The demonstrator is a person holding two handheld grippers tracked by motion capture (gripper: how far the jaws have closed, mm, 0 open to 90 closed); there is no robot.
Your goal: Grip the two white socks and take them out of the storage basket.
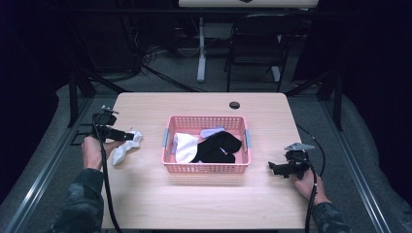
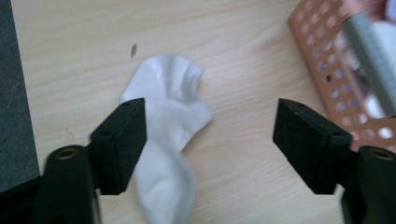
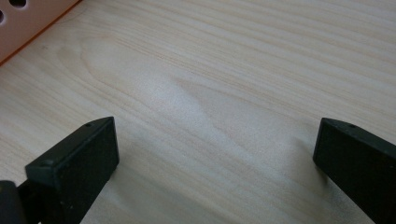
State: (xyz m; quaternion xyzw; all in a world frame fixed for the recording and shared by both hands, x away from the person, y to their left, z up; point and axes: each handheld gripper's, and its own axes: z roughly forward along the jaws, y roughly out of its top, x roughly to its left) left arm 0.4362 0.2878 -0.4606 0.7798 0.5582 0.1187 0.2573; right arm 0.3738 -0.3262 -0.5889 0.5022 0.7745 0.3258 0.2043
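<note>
- Camouflage-sleeved forearms are seen at the near edge of the high view, each hand holding a gripper over the wooden table (image 1: 204,204).
- At the near left, the left gripper (image 2: 210,133) is held with its jaws spread wide and nothing clamped between them.
- A white sock (image 2: 170,135) lies flat on the table at the left, apart from the pink basket (image 1: 206,168).
- Its long axis is seen running away from the left gripper, one end passing beside the gripper's left-hand jaw, the body sitting off-centre in the gap.
- A small shift toward that jaw is judged necessary before closing.
- At the near right, the right gripper (image 3: 215,154) is held wide and empty over bare wood, well apart from the sock; the left is plainly nearer.
- In the basket, a black garment (image 1: 217,147) and white fabric (image 1: 184,145) are seen.
</note>
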